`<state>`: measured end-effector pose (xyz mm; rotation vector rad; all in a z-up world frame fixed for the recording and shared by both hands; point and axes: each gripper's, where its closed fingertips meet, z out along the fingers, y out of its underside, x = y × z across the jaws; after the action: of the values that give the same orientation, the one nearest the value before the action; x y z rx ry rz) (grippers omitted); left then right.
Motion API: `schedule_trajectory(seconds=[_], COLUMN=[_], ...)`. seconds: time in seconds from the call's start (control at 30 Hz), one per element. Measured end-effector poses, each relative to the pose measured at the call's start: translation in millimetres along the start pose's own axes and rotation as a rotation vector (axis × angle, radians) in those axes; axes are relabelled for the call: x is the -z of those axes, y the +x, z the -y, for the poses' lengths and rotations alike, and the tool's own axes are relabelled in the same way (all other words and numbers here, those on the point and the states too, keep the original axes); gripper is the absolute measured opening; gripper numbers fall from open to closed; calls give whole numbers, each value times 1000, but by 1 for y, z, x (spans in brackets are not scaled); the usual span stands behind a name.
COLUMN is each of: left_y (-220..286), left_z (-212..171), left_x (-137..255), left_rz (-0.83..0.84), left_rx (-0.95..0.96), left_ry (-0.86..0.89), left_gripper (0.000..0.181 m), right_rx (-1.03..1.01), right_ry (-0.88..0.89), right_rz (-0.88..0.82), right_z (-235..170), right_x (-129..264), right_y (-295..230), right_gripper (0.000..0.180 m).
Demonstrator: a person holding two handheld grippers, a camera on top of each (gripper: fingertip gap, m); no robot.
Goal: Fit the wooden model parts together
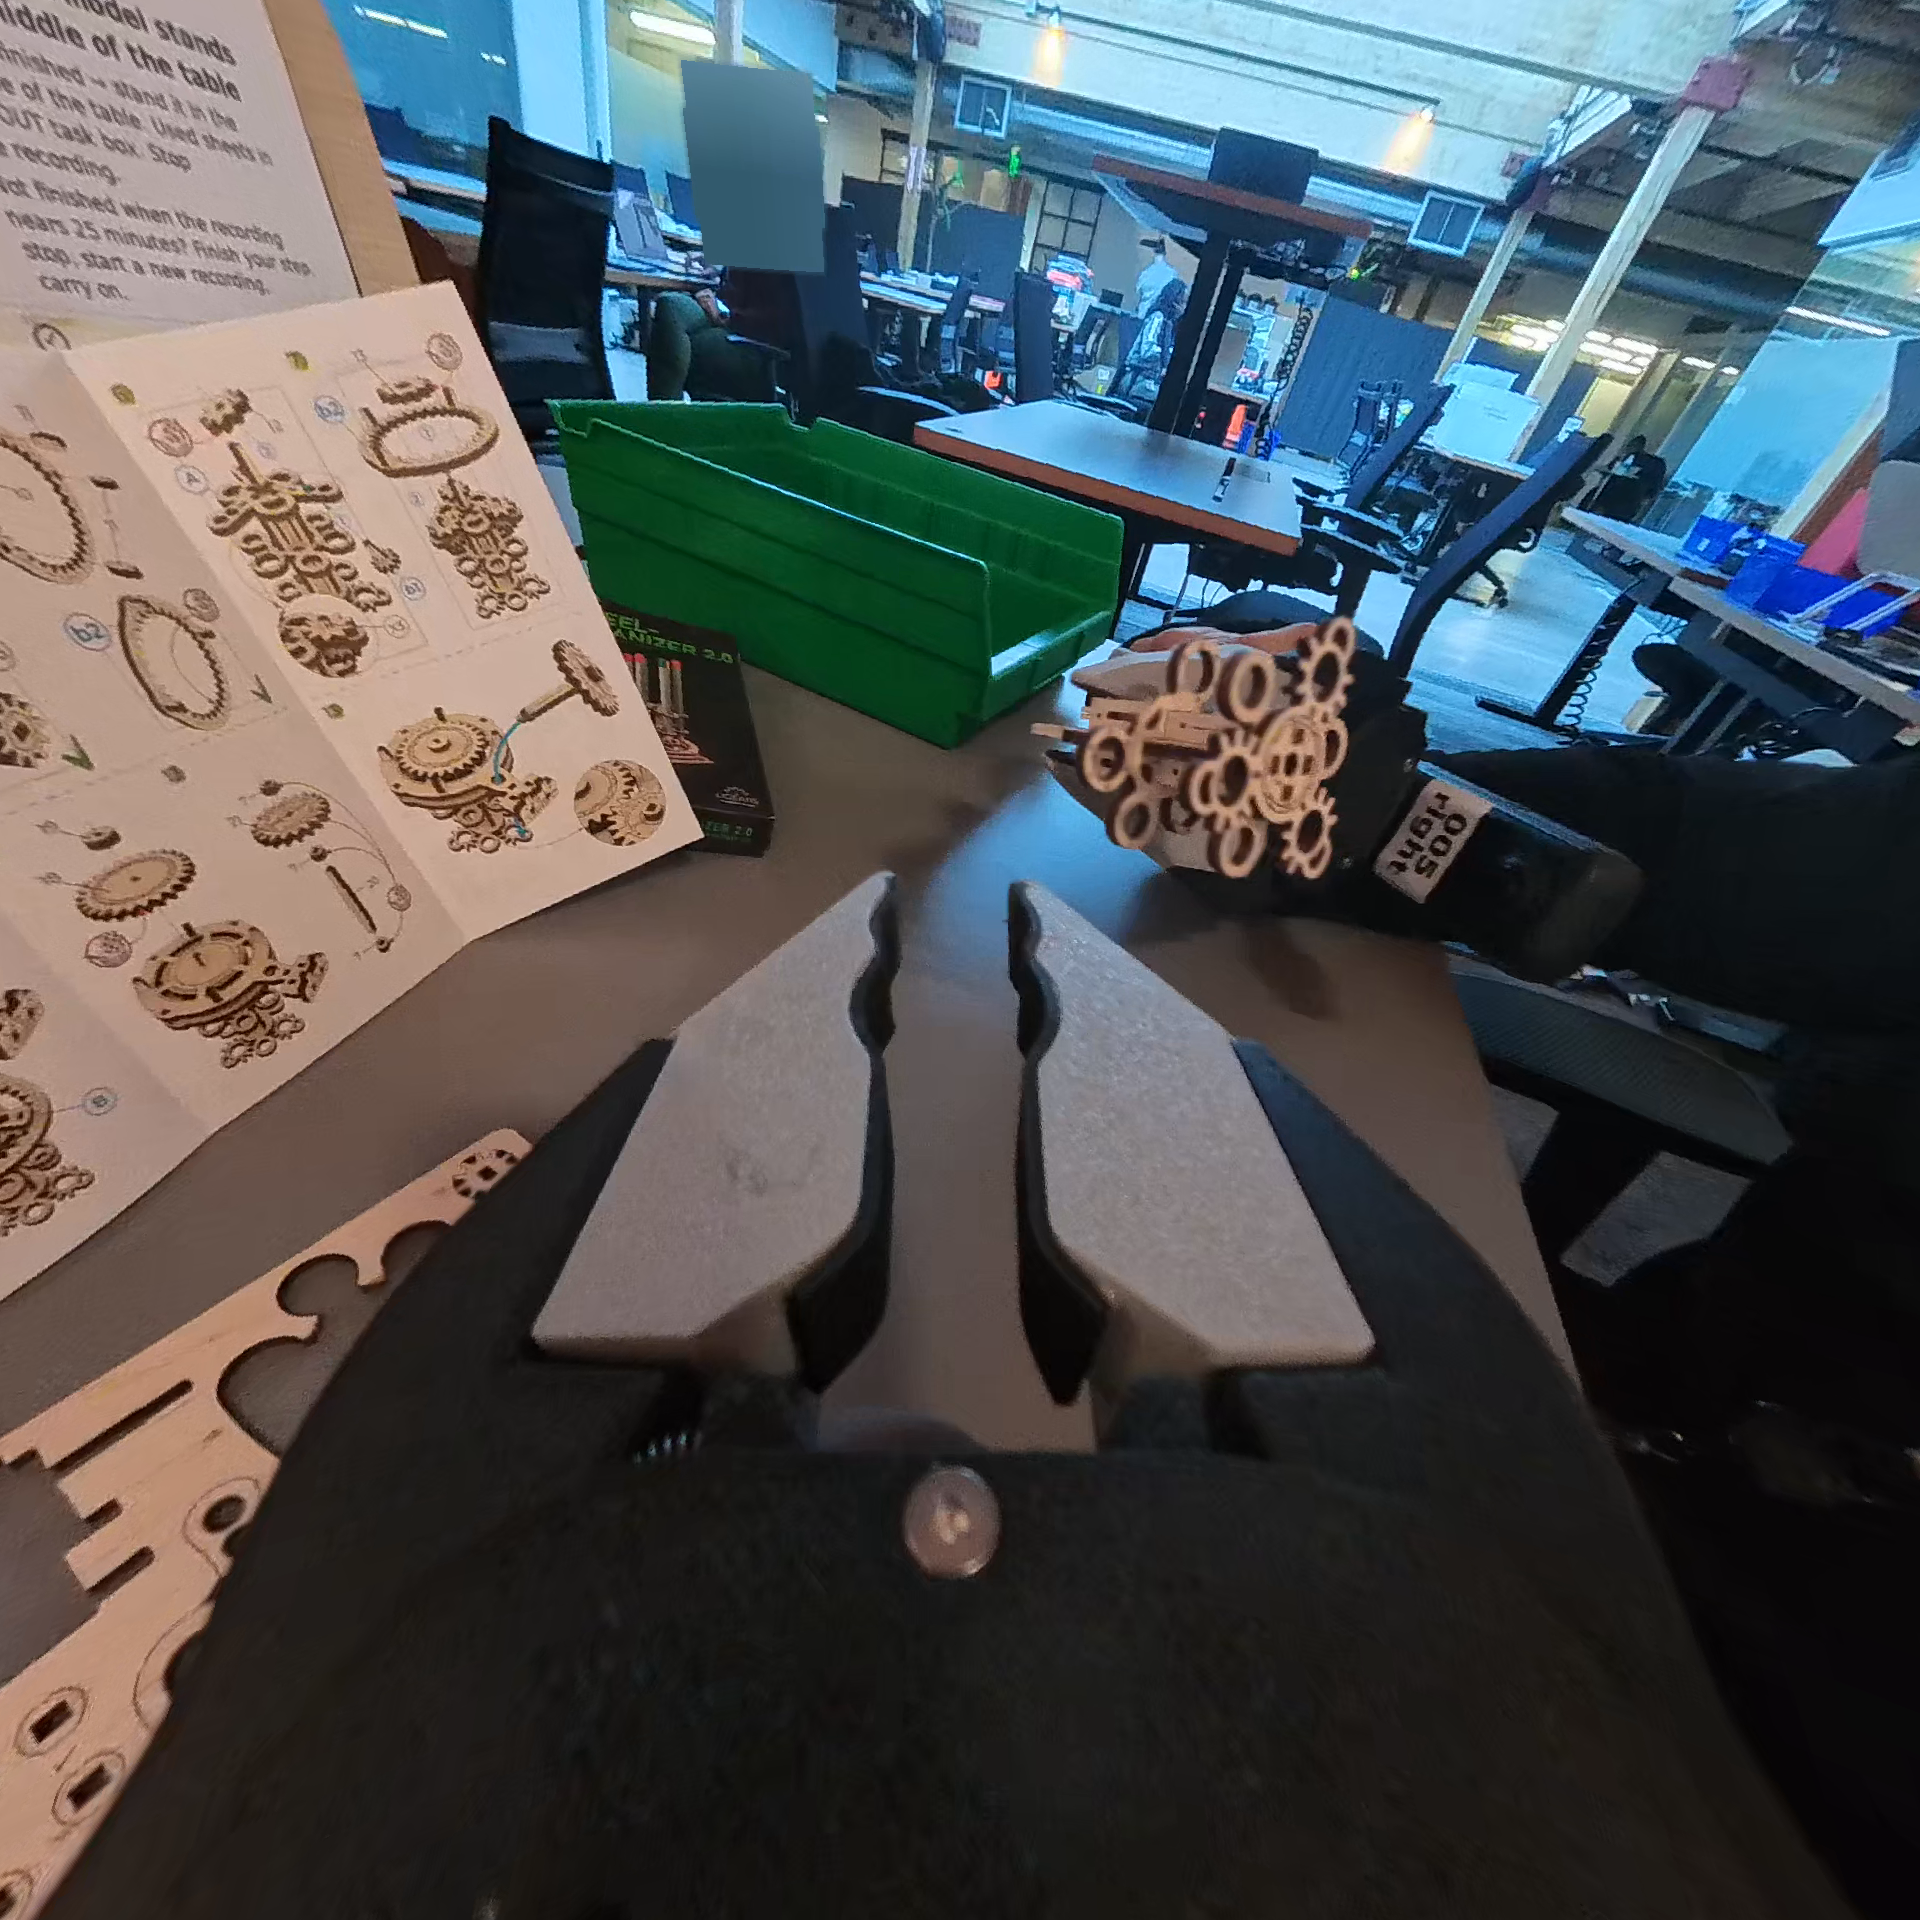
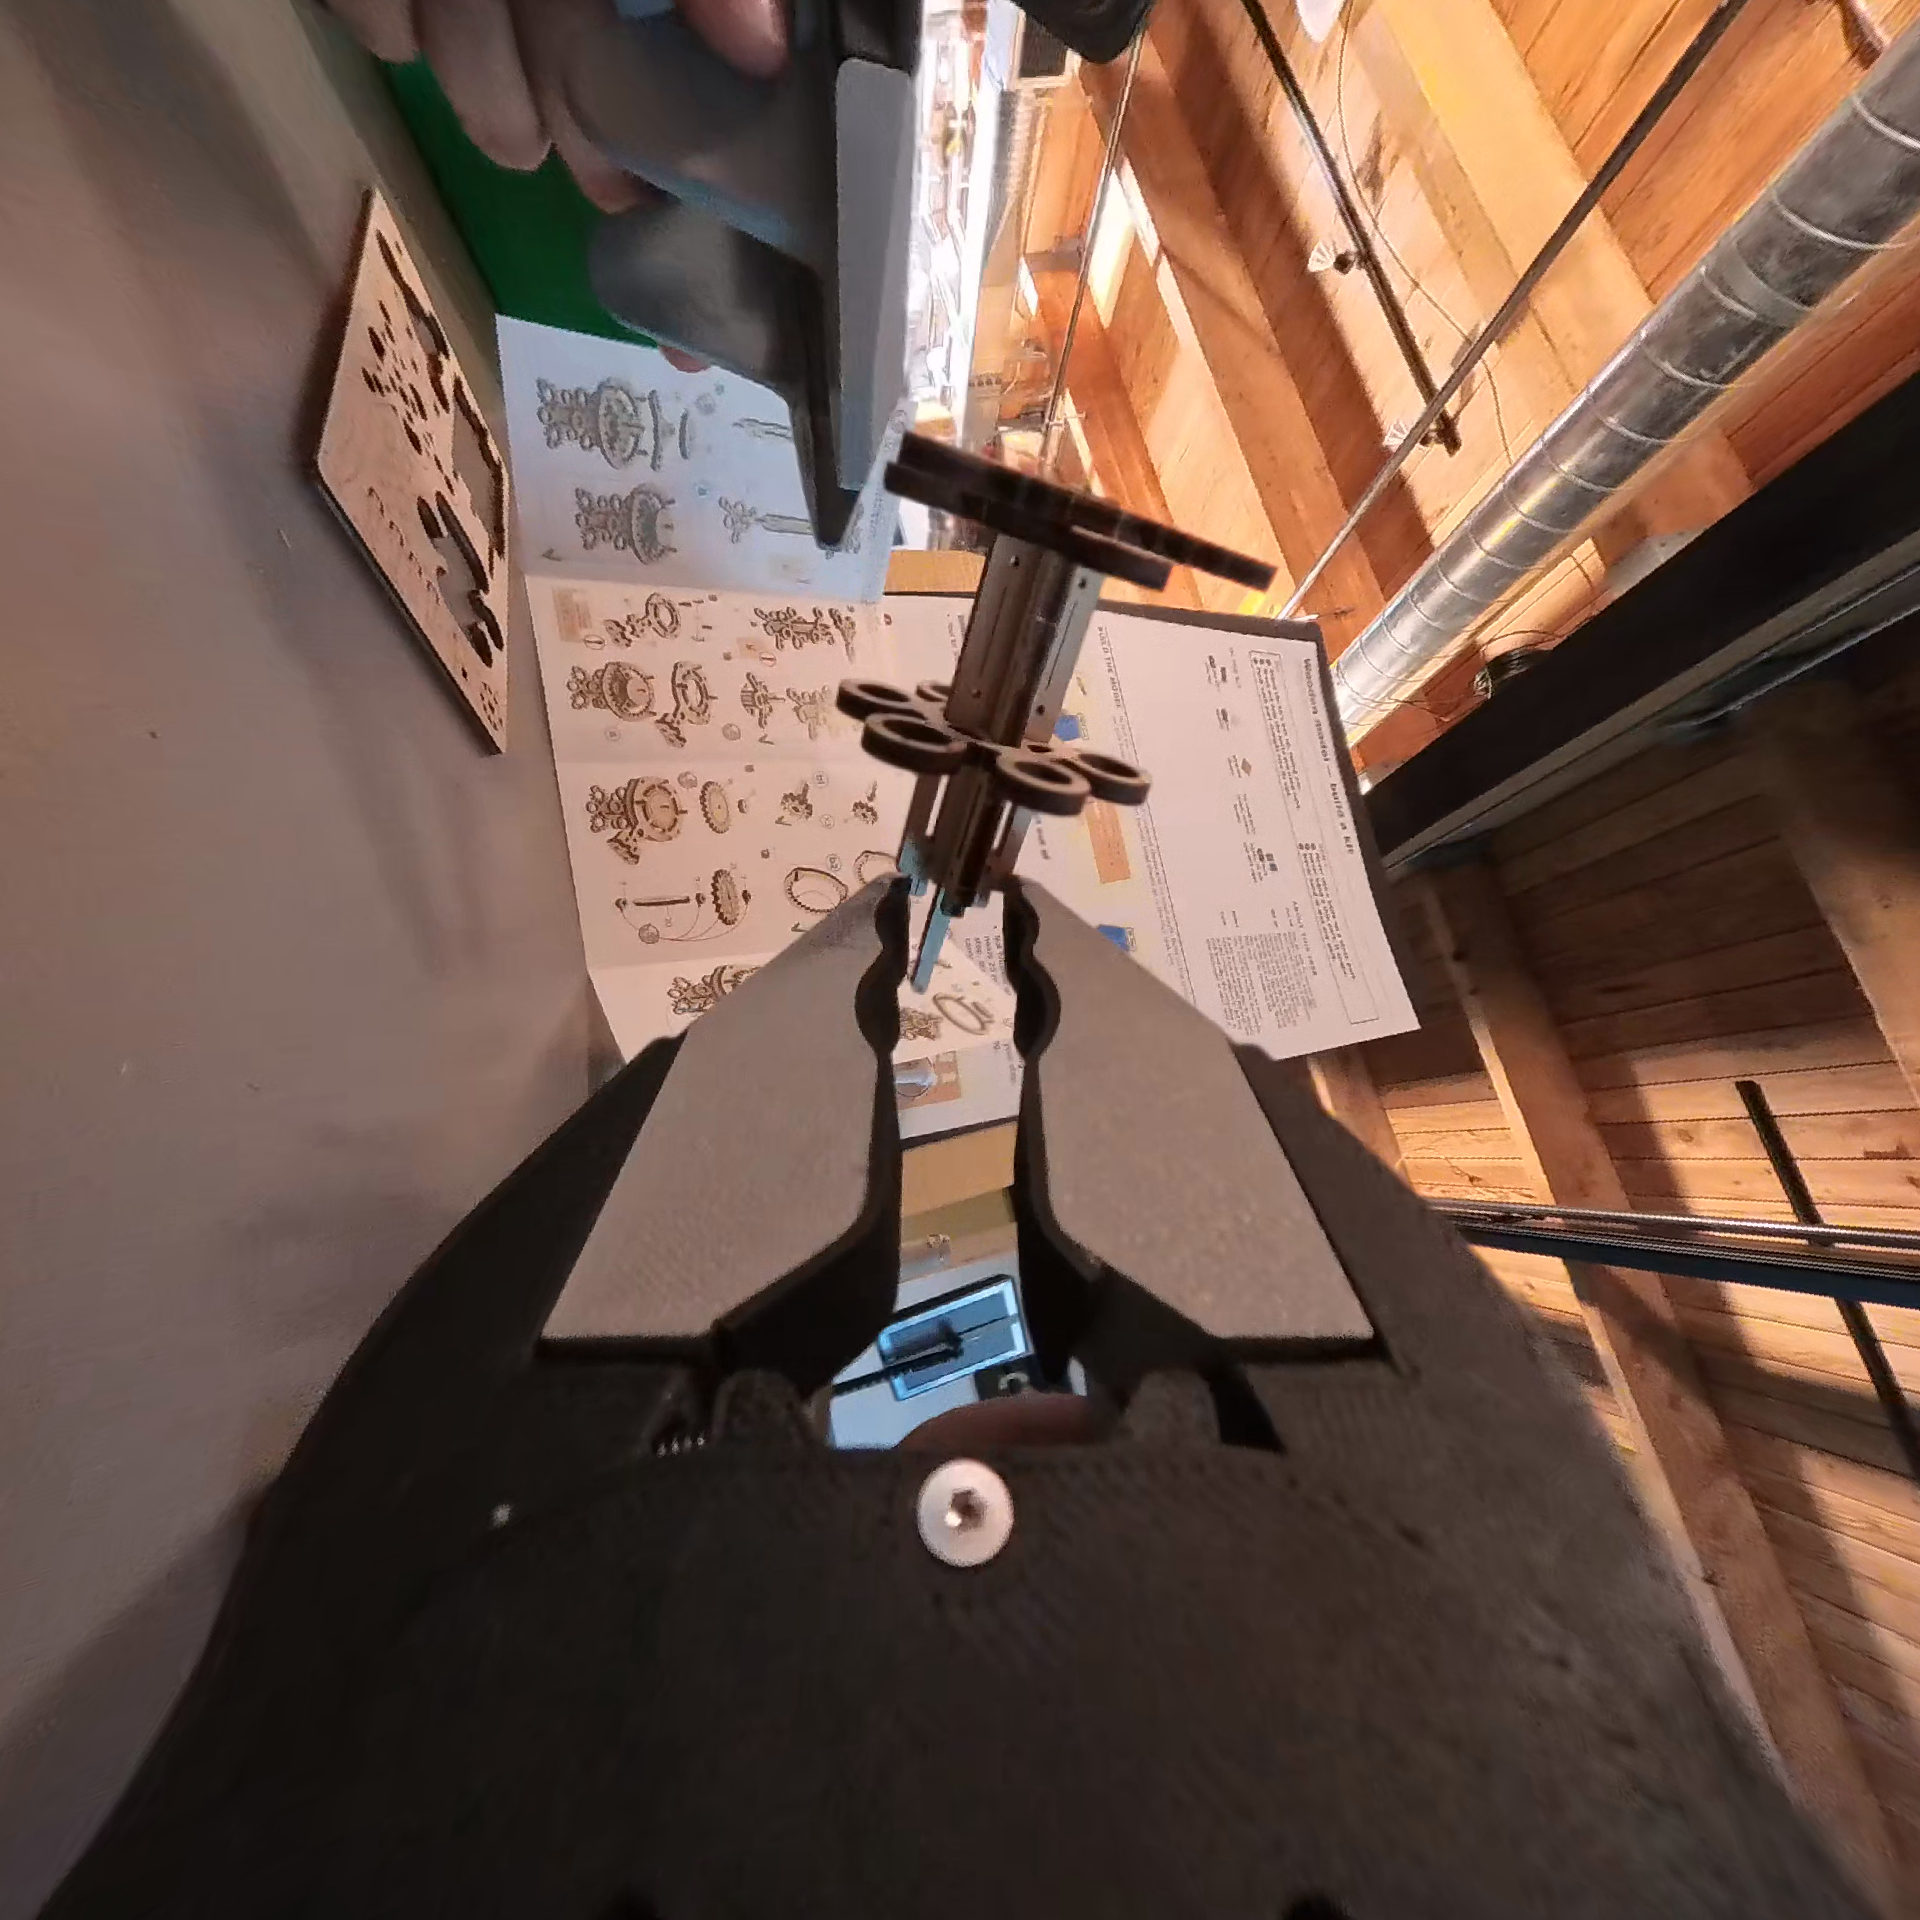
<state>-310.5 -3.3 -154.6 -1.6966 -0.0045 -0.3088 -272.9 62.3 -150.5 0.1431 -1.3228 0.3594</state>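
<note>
Right gripper [image 2: 951, 909]: jaws narrow, clamped on the bottom end of the wooden model sub-assembly [image 2: 1003, 707]. Only the tip of the central shaft sits between the fingertips; the rest sticks straight out past them, off the table. Going outward along the shaft: a cluster of flat rings around it just beyond the tips, then bare shaft, then a dark flat toothed piece across the far end.

Left gripper [image 1: 954, 904]: jaws narrow, small gap, nothing between them. It hangs over the grey table [image 1: 914, 821], tips pointing at bare tabletop. In the left wrist view the sub-assembly [image 1: 1226, 764] is ahead and to the right of the left gripper's tips, well apart from them, held in the air by the right gripper [image 1: 1351, 831], ring and gear faces turned toward the camera.

In the right wrist view the left gripper [image 2: 842, 343] is beyond the far end of the sub-assembly; its finger tip is just beside the toothed piece, contact cannot be told. A hand [image 2: 582, 94] holds it.

Relative to the left gripper:
- punched-out plywood sheet [image 1: 156, 1455] on the table, at its left, partly under the body
- open instruction leaflet [image 1: 291, 727] ahead-left, propped
- printed sheet [image 1: 156, 145] behind the leaflet
- dark box [image 1: 717, 748] beyond the leaflet's right edge
- green bin [image 1: 831, 582] straight ahead, behind the box, on the table
</note>
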Motion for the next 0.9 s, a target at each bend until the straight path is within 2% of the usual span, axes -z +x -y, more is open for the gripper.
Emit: schedule_trajectory(seconds=[0.3, 0.67, 0.9], left_y=[14, 17, 14], left_z=[-16, -12, -12], left_x=[-8, -5, -5], left_rz=[-48, -55, -50], left_rx=[-31, -29, -21], left_ry=[-93, -86, -86], left_gripper=[17, 16, 16], right_rx=[-32, -378, -319], right_ry=[22, 184, 168], right_rz=[-34, -225, -239], right_z=[2, 30, 29], right_x=[1, 19, 19], right_y=[3, 65, 67], right_gripper=[14, 14, 14])
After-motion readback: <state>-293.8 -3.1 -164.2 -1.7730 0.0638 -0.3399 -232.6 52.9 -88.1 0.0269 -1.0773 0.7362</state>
